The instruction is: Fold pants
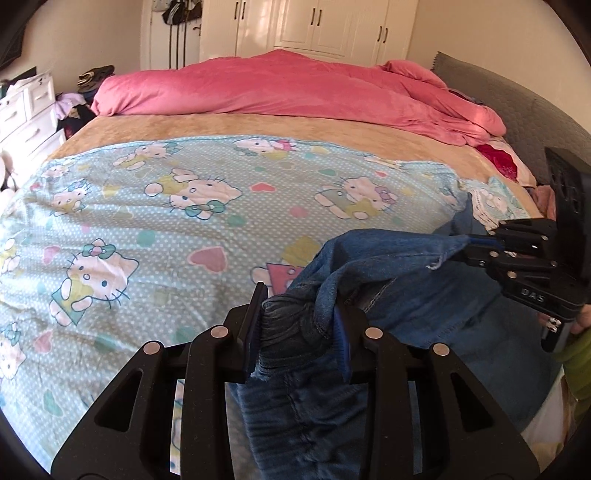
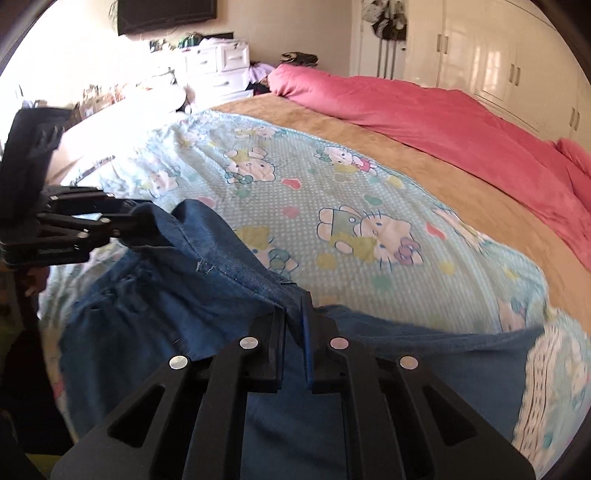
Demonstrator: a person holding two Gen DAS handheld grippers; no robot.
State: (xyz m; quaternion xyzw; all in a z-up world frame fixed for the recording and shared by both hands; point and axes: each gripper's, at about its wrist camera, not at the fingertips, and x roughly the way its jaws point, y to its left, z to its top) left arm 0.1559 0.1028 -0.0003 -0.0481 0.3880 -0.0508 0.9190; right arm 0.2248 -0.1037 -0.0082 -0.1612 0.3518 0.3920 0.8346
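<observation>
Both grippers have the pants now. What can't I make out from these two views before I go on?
- Pants legs and hems: left wrist view, hidden below the left gripper and cut off by the bottom edge.
- Lower pants: right wrist view, covered by the right gripper.
- Sheet edge: right wrist view, motion-blurred.
- Pants' full layout: neither view shows it whole.

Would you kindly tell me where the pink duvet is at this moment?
The pink duvet lies bunched along the far side of the bed in both wrist views, beyond the tan blanket and the cartoon-cat sheet, in front of the white wardrobe doors.
</observation>
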